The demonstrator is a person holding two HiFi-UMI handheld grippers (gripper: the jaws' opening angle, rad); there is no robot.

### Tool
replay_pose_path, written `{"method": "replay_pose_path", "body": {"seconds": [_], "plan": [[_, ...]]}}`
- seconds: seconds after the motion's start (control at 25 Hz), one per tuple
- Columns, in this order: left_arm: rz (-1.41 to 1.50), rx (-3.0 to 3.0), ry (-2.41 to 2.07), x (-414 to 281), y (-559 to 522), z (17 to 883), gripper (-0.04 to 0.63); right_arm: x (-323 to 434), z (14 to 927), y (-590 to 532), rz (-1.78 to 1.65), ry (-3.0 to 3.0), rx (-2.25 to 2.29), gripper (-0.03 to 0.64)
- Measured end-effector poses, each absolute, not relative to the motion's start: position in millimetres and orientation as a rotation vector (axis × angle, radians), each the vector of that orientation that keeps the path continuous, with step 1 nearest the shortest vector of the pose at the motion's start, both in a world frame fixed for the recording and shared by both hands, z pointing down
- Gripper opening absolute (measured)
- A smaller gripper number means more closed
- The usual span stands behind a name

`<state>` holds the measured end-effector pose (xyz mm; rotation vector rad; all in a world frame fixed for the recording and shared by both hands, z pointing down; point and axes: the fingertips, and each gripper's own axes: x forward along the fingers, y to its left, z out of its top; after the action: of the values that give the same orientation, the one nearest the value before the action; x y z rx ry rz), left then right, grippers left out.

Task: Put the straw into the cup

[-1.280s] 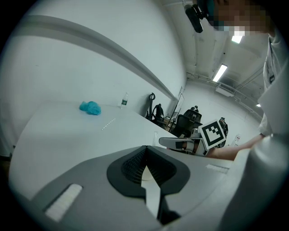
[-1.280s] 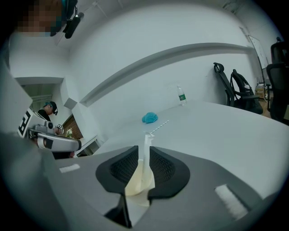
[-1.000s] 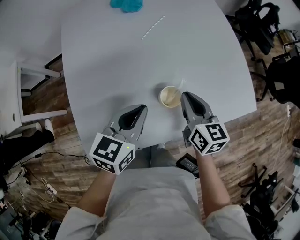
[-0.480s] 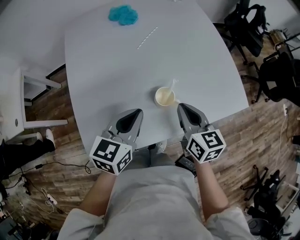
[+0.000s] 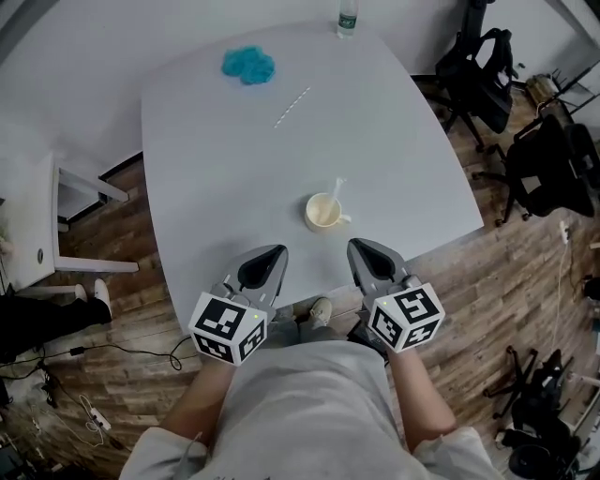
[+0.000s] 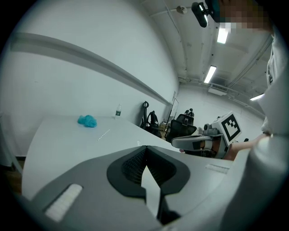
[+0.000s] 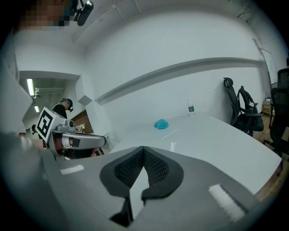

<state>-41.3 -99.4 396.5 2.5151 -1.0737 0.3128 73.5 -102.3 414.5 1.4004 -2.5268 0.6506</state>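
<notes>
Straw: the thin white straw (image 5: 336, 188) stands tilted in the cup, lower end inside and upper end leaning out past the far rim.
Cup: the small pale cup (image 5: 322, 213) is cream-coloured inside and sits upright on the table, near the edge closest to you. It is just beyond your two grippers and roughly between them.
Left gripper: your left gripper (image 5: 273, 252) has its jaws pressed together tip to tip, with nothing between them. Its nose lies over the table's near edge, to the left of the cup and not touching it.
Right gripper: your right gripper (image 5: 357, 246) also has its jaws closed on each other and holds nothing. Its nose points at the near edge just below and right of the cup, without touching it.
Second straw: a second straw (image 5: 292, 107) lies flat on the far half of the table, well apart from the cup.
Table: the table (image 5: 216, 169) has a pale grey top with rounded corners.
Far edge: a crumpled teal lump (image 5: 248, 65) lies there, and a small bottle (image 5: 348, 17) stands upright.
Surroundings: dark office chairs (image 5: 487, 66) stand on the wood-pattern floor (image 5: 487, 281) to your right.
</notes>
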Motion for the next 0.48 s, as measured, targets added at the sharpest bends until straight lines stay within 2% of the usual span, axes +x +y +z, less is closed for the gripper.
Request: {"method": "replay_pose_path", "body": {"seconds": [0.48], "plan": [[0.306,2.557,-1.059,-38.7,-83.7,379.9,0.018,73.2,385.6,-88.5,0.632,-2.567,1.423,0.005]]}}
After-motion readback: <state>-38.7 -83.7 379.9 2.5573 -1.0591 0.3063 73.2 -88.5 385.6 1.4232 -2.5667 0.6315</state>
